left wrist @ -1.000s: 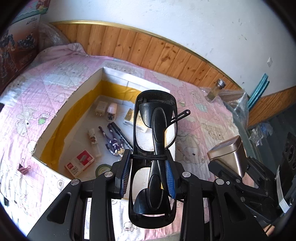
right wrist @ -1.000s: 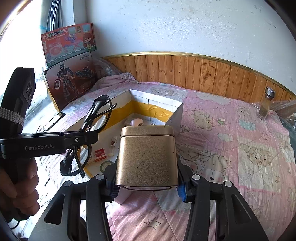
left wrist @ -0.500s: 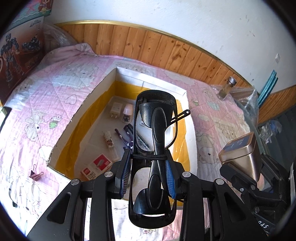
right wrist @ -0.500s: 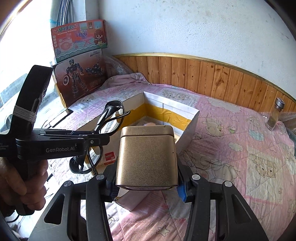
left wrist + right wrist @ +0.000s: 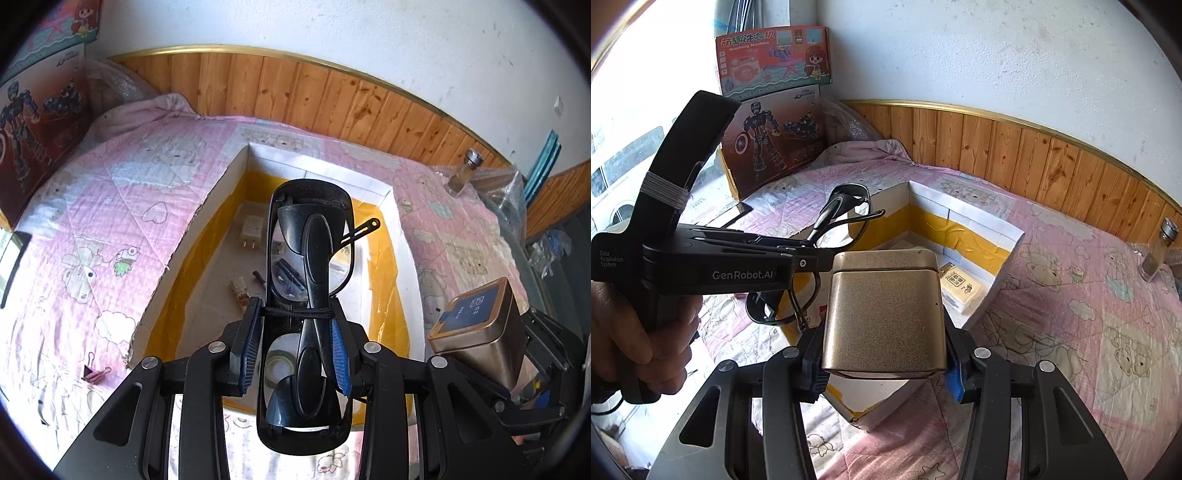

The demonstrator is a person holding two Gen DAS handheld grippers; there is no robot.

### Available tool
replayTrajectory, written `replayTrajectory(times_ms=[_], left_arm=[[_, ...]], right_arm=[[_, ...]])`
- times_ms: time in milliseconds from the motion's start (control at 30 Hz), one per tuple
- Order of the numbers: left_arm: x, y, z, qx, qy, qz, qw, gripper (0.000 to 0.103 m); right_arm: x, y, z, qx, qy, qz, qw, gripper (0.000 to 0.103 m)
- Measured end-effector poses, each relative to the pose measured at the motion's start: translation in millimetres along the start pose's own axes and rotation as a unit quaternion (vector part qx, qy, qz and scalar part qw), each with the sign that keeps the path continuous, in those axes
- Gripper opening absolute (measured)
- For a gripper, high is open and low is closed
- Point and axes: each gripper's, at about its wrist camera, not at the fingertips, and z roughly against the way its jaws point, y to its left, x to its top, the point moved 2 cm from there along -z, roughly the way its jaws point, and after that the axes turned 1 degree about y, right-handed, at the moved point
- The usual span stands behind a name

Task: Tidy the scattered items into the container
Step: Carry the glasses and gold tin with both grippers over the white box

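Note:
My left gripper (image 5: 297, 347) is shut on folded black glasses (image 5: 308, 280) and holds them above the open cardboard box (image 5: 391, 199), which has white walls and yellow tape inside. The box holds a charger (image 5: 251, 230), pens, a tape roll and other small items. My right gripper (image 5: 882, 363) is shut on a gold metal tin (image 5: 884, 310), held just right of the box's near corner; the tin also shows in the left wrist view (image 5: 480, 332). The glasses (image 5: 846, 218) and the left gripper (image 5: 738, 266) show in the right wrist view.
A pink binder clip (image 5: 96, 373) lies on the pink quilt left of the box. A glass jar (image 5: 1160, 247) stands at the far right by the wooden wall panel. Toy boxes (image 5: 772, 110) lean at the far left. A phone (image 5: 13, 254) lies at the left edge.
Both grippers have moved forward over the box with their loads. The glasses now hang over the box's middle and the tin has come closer to its right wall.

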Motion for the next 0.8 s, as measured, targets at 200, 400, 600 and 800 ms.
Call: replayTrajectory(times_ms=[200, 400, 600, 800], left_arm=[[5.3, 6.3, -5.6, -0.001, 0.006, -0.006, 1.0, 0.035], [11.9, 9.1, -13.1, -0.004, 0.014, -0.016, 0.9998, 0.035], [21.7, 5.8, -23.8, -0.012, 0.026, -0.041, 0.9988, 0.035], [32.4, 0.3, -38.3, -0.025, 0.043, -0.06, 0.997, 0.035]], right_arm=[[2.0, 4.5, -7.3, 0.006, 0.005, 0.005, 1.0, 0.05], [3.9, 4.5, -15.5, 0.012, 0.01, 0.005, 1.0, 0.05], [4.2, 3.6, -23.3, 0.018, 0.017, 0.006, 1.0, 0.05], [6.5, 1.3, -33.3, 0.022, 0.026, 0.008, 0.999, 0.05]])
